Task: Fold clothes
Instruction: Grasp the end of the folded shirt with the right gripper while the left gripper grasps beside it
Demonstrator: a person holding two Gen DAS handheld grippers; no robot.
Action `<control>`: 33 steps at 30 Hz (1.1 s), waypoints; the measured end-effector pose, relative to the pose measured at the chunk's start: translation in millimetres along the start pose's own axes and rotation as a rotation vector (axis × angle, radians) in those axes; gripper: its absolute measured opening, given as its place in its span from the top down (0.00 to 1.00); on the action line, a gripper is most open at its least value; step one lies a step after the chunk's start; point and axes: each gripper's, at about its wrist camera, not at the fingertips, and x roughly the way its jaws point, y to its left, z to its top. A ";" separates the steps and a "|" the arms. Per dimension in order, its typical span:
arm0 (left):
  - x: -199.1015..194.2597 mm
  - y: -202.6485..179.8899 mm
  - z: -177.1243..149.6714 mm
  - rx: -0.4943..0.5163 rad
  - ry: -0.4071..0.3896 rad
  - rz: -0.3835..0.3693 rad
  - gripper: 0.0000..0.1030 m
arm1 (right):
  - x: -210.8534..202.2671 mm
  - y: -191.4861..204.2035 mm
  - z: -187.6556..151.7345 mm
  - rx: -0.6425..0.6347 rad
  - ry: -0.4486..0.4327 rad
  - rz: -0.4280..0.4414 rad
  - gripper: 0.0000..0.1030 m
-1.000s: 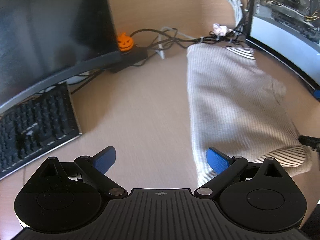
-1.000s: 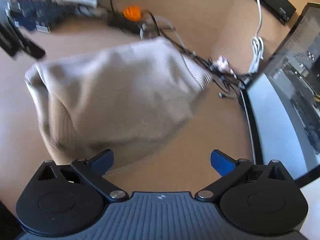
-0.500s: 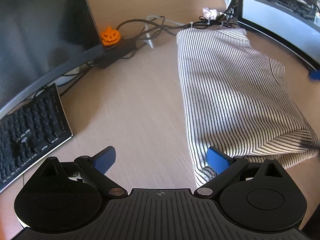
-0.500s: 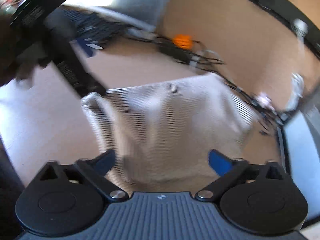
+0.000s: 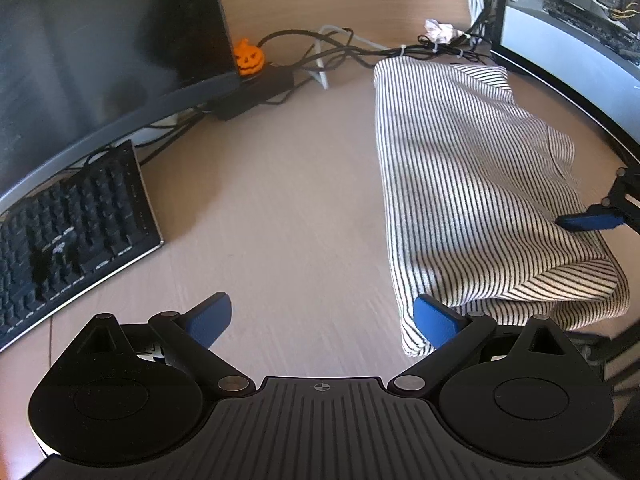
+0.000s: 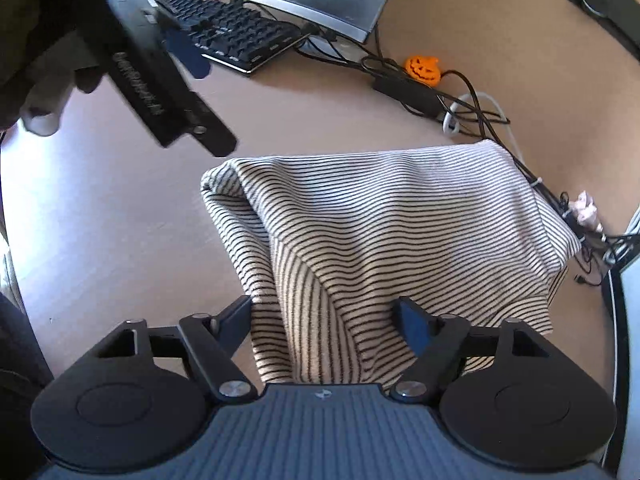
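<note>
- My left gripper (image 5: 322,316): the 2 blue fingers stand wide apart, holding nothing. Bare desk (image 5: 280,208) shows between them; the right-hand fingertip (image 5: 434,318) overlaps the near corner of the striped garment (image 5: 472,184), contact not confirmable.
- My right gripper (image 6: 325,316): fingers apart, straddling the near edge of the garment (image 6: 392,232). Cloth fills the gap but neither finger is pressed onto it.
- From the left wrist view, 1 blue fingertip of the right gripper (image 5: 588,221) sits at the garment's right edge.
- Garment: black-and-cream stripes, folded into a rough rectangle with 1 layer lapped over another, lying flat on the desk.
- From the right wrist view, the left gripper (image 6: 160,80) hangs above the desk, beyond the garment's left corner.
- Surroundings: keyboard (image 5: 68,236) at left under a dark monitor (image 5: 100,48), orange pumpkin figure (image 5: 249,57) on a black power strip (image 5: 256,92), tangled cables (image 5: 340,50), second monitor (image 5: 568,52) at right.
</note>
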 end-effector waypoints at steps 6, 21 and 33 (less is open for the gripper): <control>-8.4 7.9 -0.1 -0.082 0.026 -0.087 0.03 | -0.9 -21.0 0.7 0.148 0.000 0.063 0.36; 19.5 3.3 1.3 -0.315 0.117 -0.271 0.03 | -0.4 -17.4 -2.1 0.148 -0.023 0.045 0.36; 14.4 -6.9 6.4 -0.135 0.089 -0.106 0.03 | -19.3 7.0 -0.6 -0.073 -0.106 -0.065 0.18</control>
